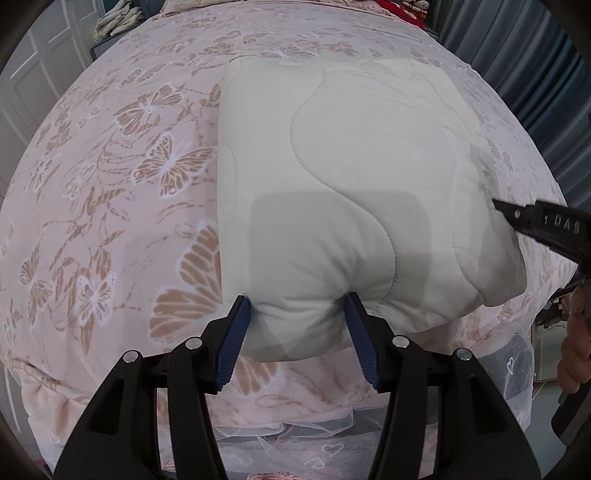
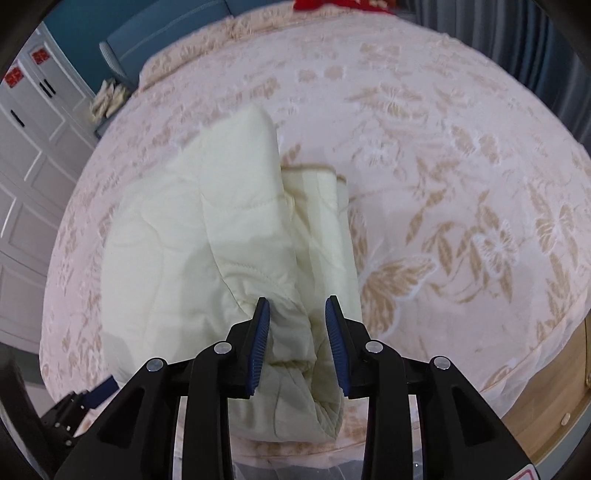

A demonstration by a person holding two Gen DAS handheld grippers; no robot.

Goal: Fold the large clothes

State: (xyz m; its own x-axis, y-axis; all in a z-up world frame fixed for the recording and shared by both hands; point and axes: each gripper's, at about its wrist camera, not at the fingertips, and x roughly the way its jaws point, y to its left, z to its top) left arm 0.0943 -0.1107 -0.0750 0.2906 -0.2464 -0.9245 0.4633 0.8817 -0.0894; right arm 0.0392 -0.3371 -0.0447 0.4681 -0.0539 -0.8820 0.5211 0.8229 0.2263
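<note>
A cream quilted blanket (image 1: pixel 332 155) lies folded into a thick pad on the pink butterfly bedspread (image 1: pixel 110 177). My left gripper (image 1: pixel 298 302) has its blue pads pressed on either side of the pad's near left corner, which bulges between them. My right gripper (image 2: pixel 297 306) holds a bunched fold of the same blanket (image 2: pixel 207 229) between its blue pads at the pad's near right edge. The right gripper's black tip also shows at the right of the left wrist view (image 1: pixel 532 218), against the blanket's side.
The bedspread (image 2: pixel 443 177) covers the whole bed. A wooden bed frame (image 2: pixel 554 387) shows at the lower right. White cabinet doors (image 2: pixel 26 155) stand to the left. Blue curtains (image 1: pixel 524 62) hang at the right. Red fabric (image 2: pixel 332 4) lies at the bed's far end.
</note>
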